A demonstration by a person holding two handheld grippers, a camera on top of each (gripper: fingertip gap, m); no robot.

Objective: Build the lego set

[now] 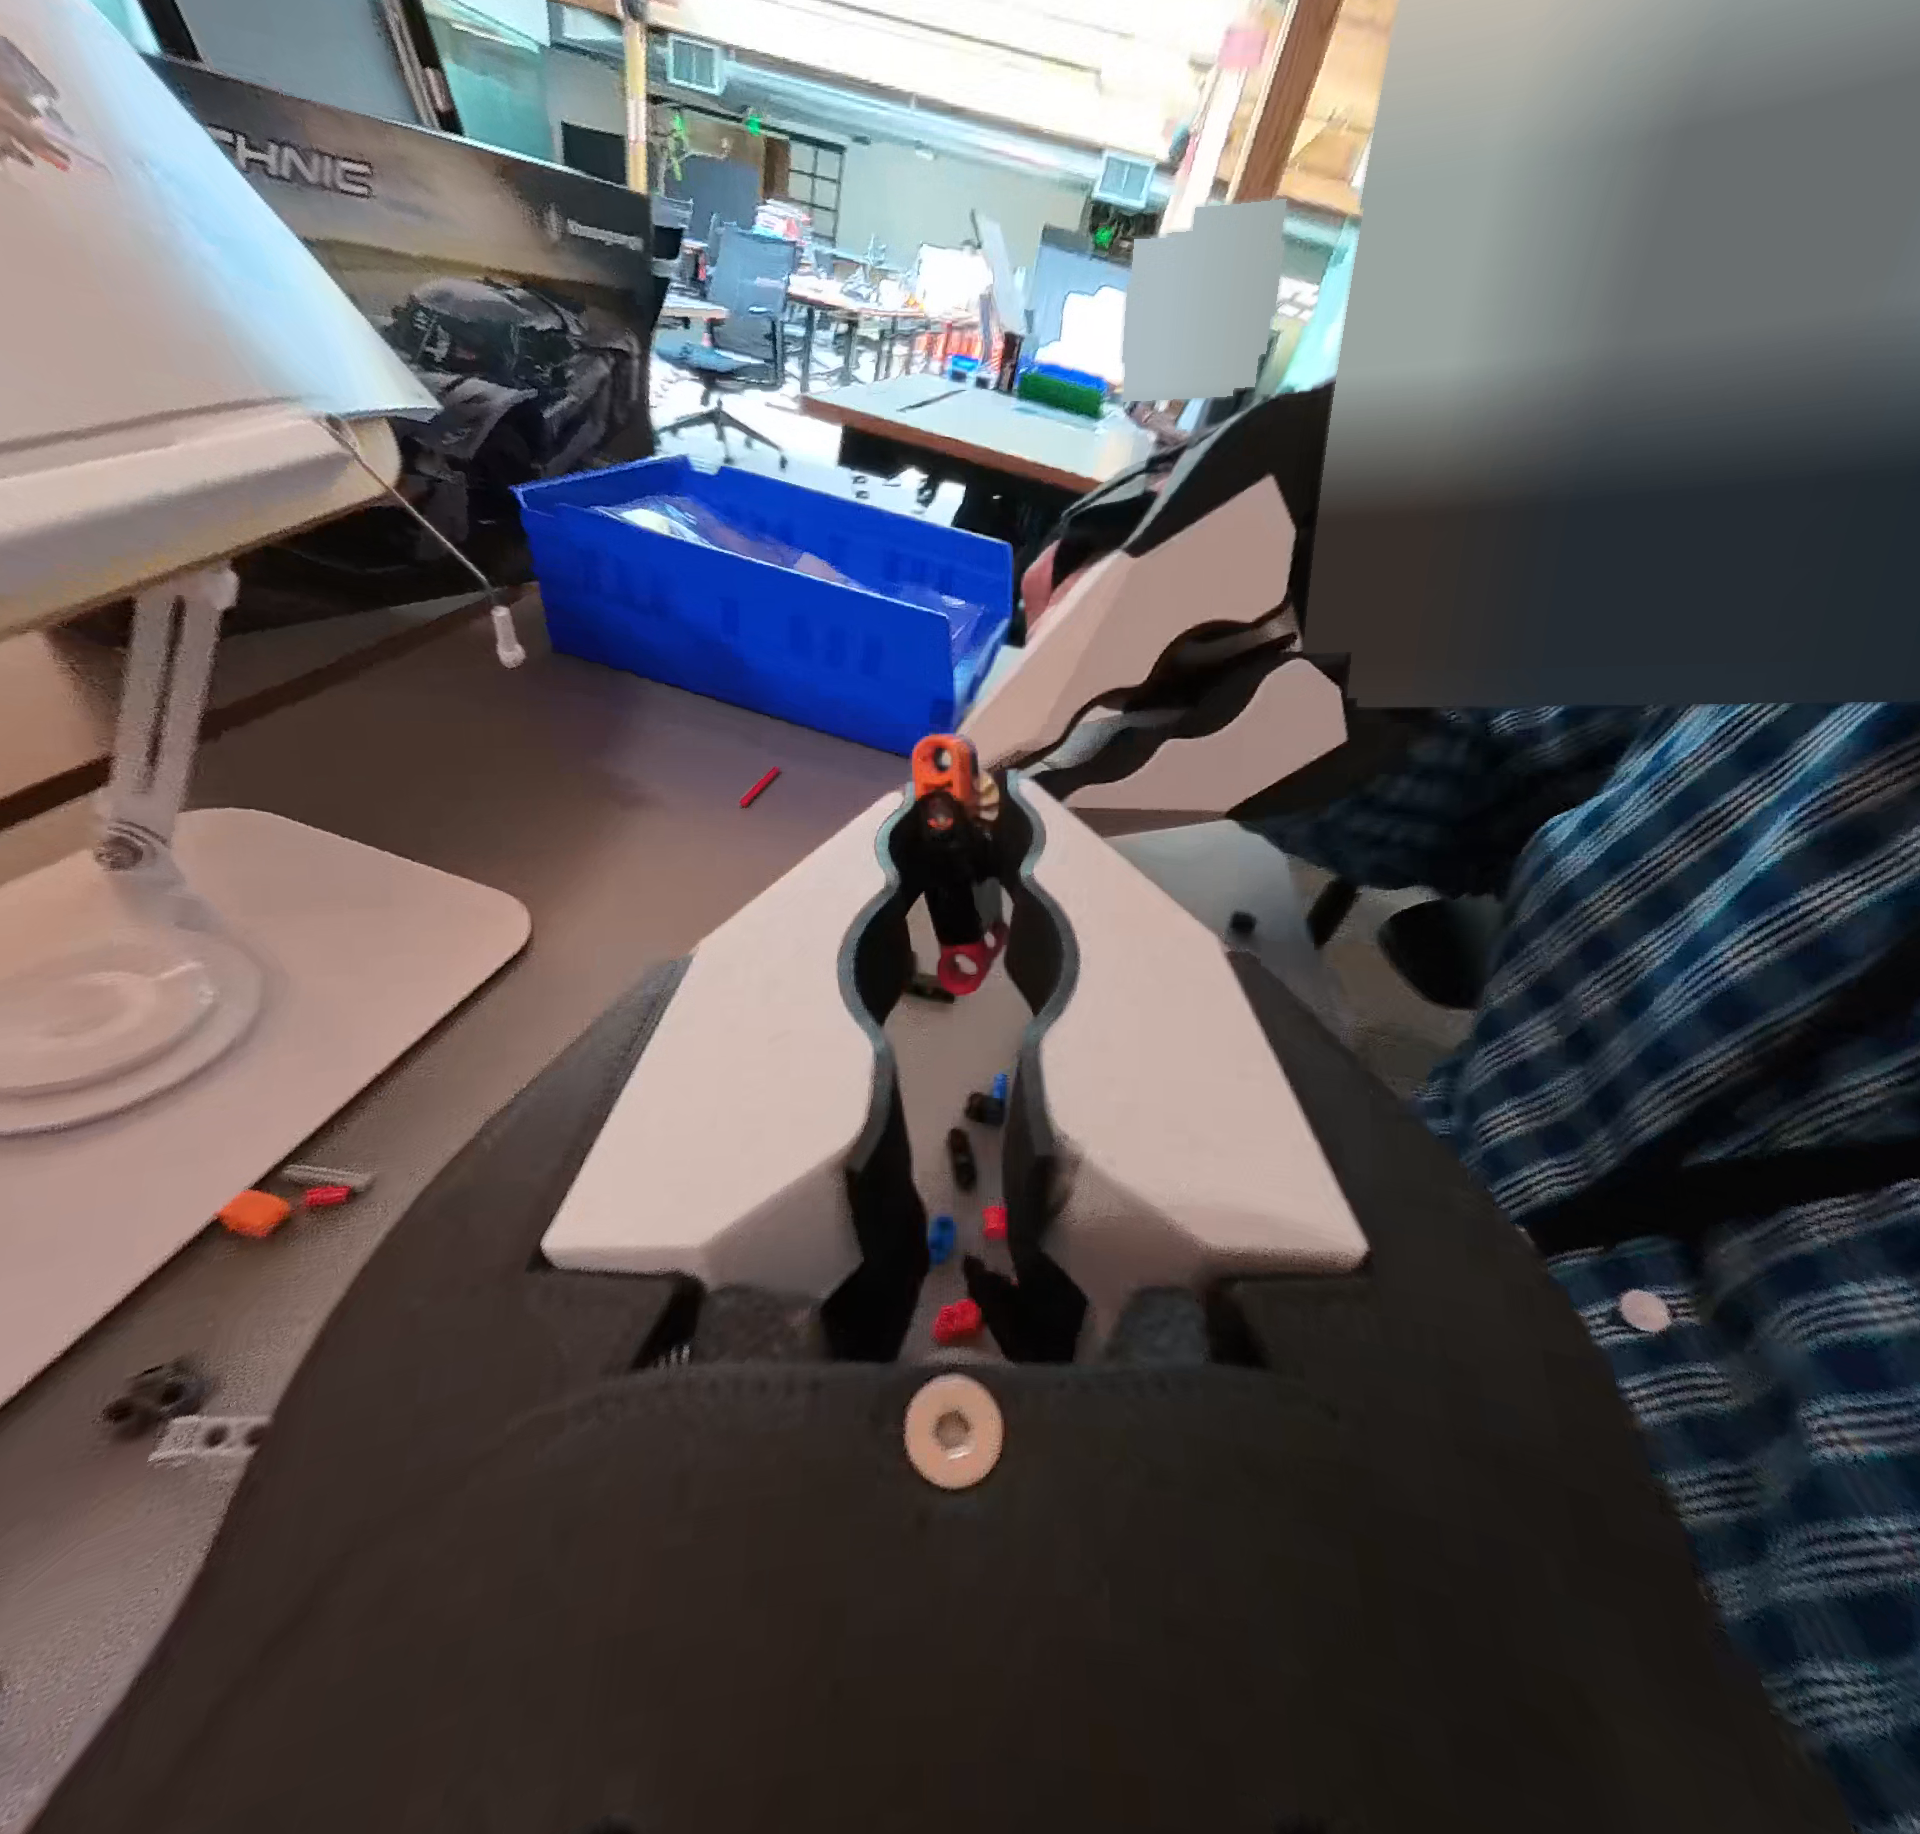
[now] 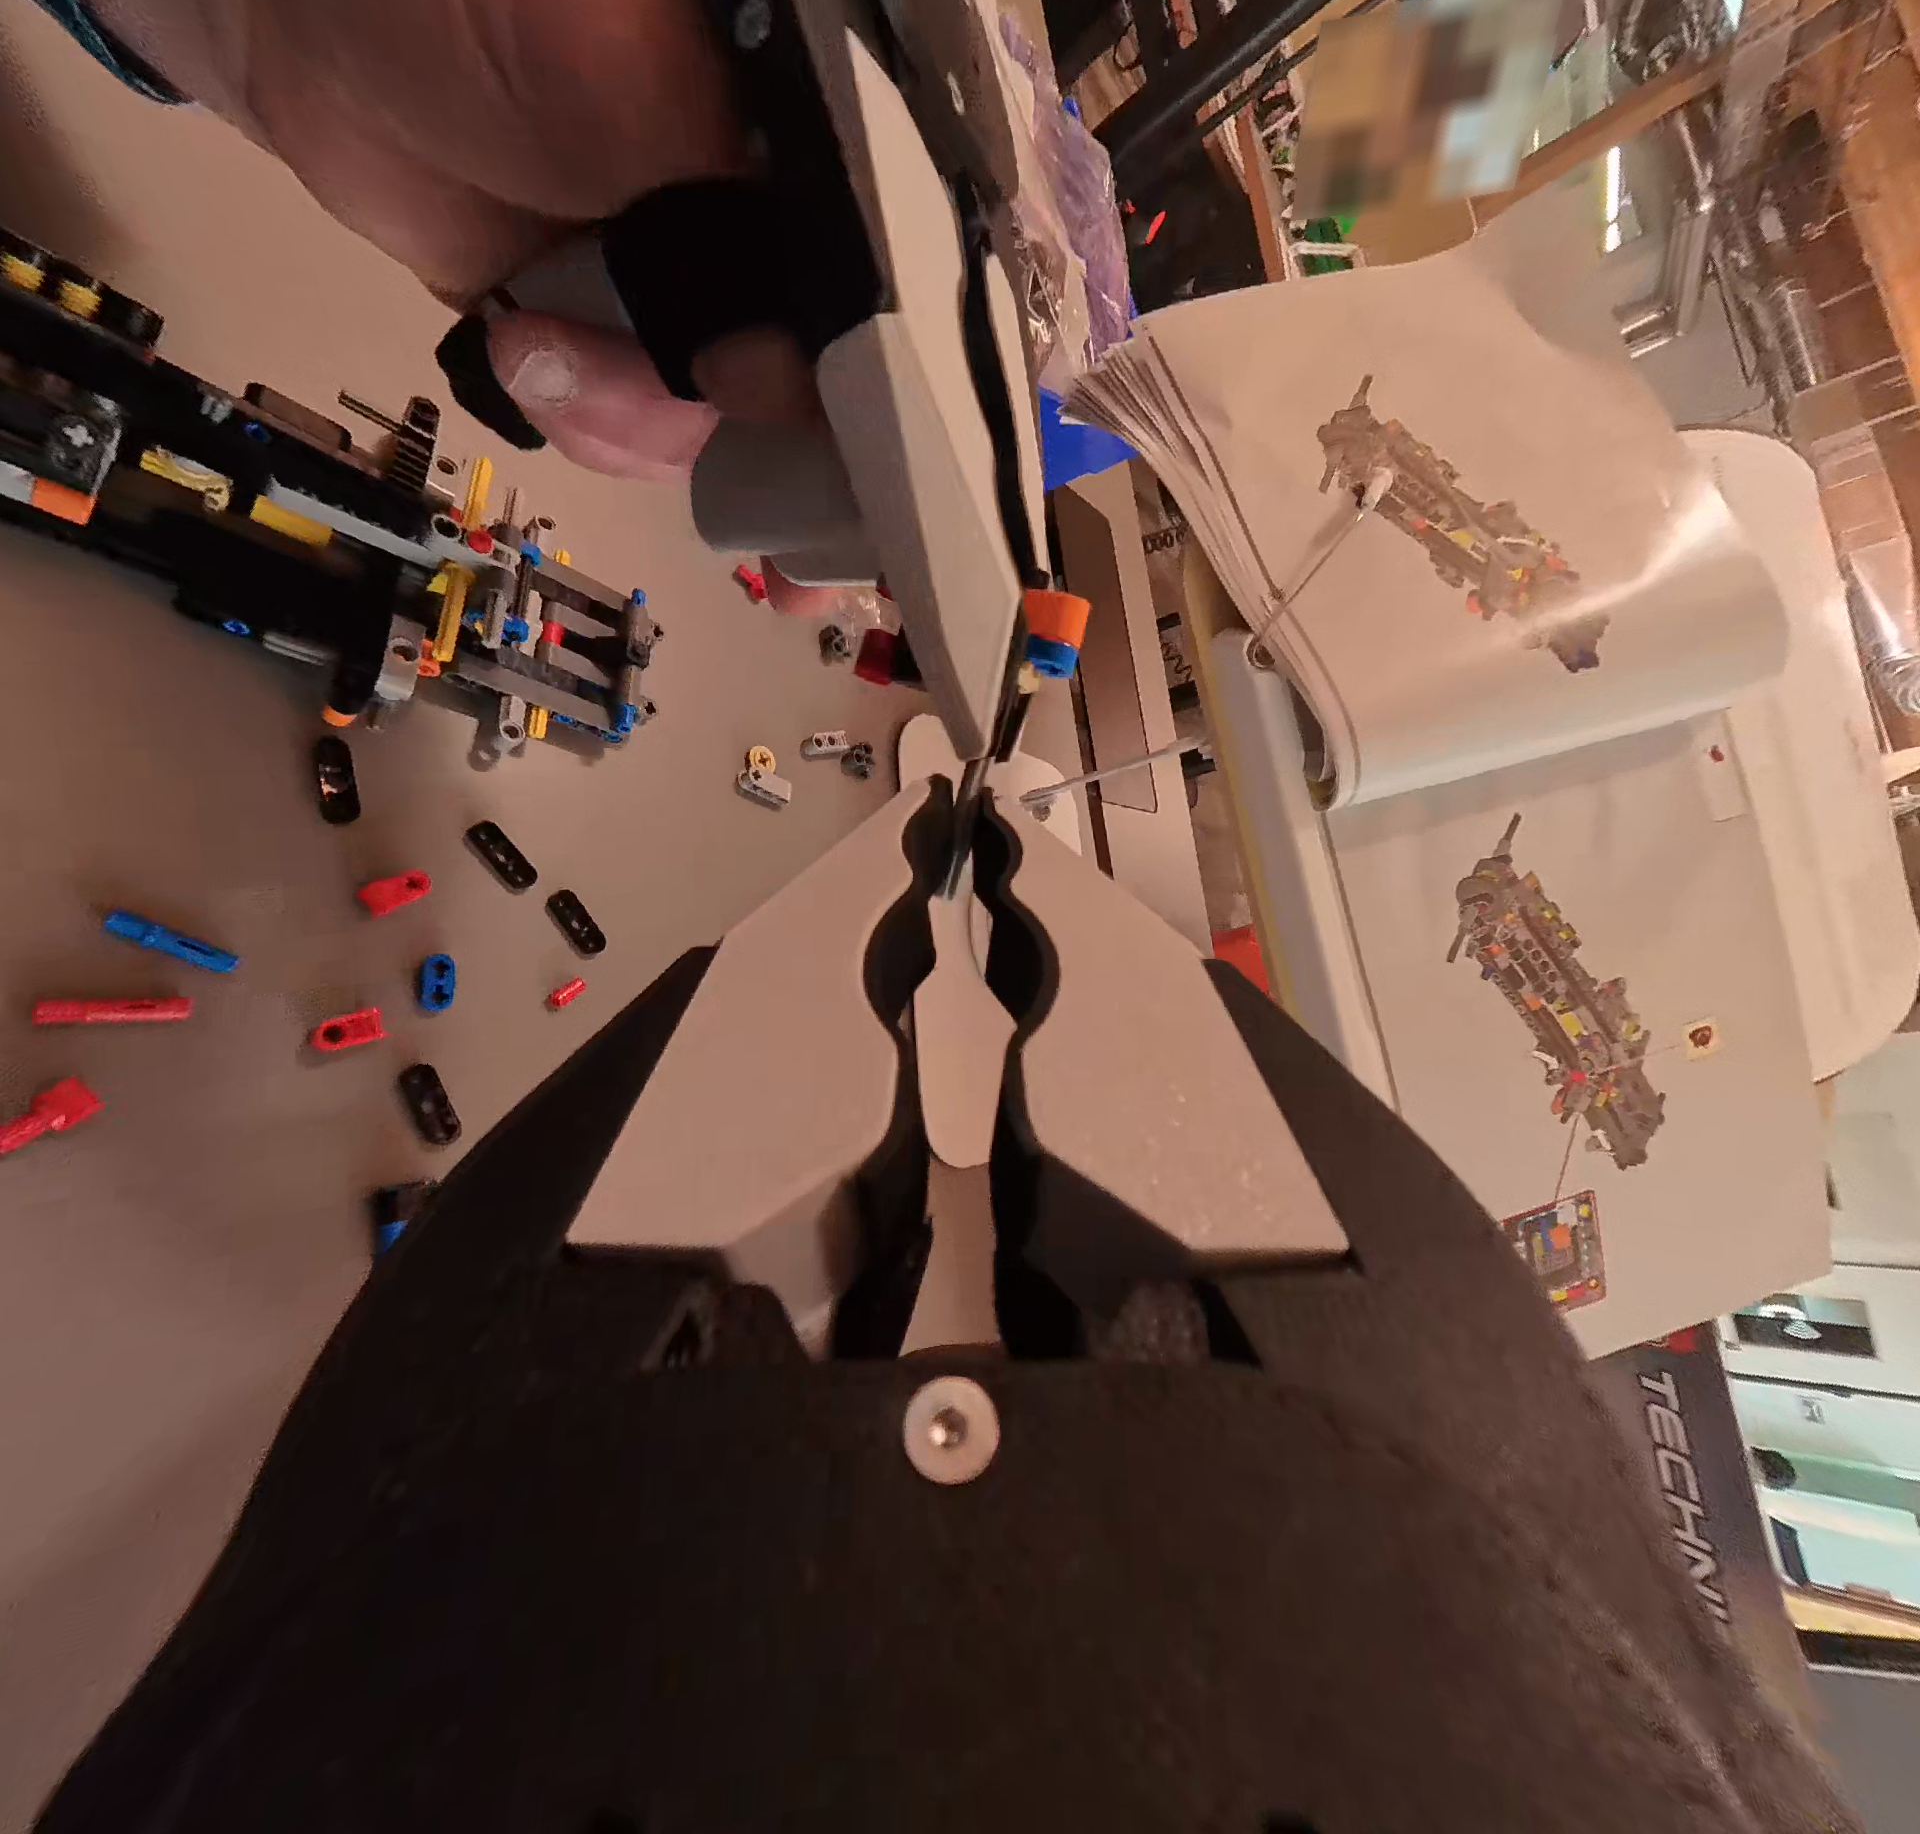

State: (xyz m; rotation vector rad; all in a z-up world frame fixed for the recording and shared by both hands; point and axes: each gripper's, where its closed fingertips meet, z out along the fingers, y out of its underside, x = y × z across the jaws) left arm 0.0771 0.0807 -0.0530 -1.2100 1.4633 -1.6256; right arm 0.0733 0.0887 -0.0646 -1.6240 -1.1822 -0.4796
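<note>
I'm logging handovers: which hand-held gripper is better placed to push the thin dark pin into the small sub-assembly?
Probably right. The right hand-held gripper pinches the thin dark pin, tip near the left hand-held gripper, which steadies the small sub-assembly.

Big grey blur patch [image 1: 1642, 309] covers the upper right of left wrist view, hiding whoever's behind it. Small assembly [image 1: 951, 849] sits mostly buried between the left gripper's fingers [image 1: 779, 1005]; only its orange top and a red bit show. Half-built model [image 2: 260, 527] runs off the left edge in right wrist view, so full length unknown. Thin black piece [image 2: 966, 828] pinched at right gripper's fingers [image 2: 790, 1036] is too small to ID. Mosaic patch [image 2: 1444, 111] up top.
</note>
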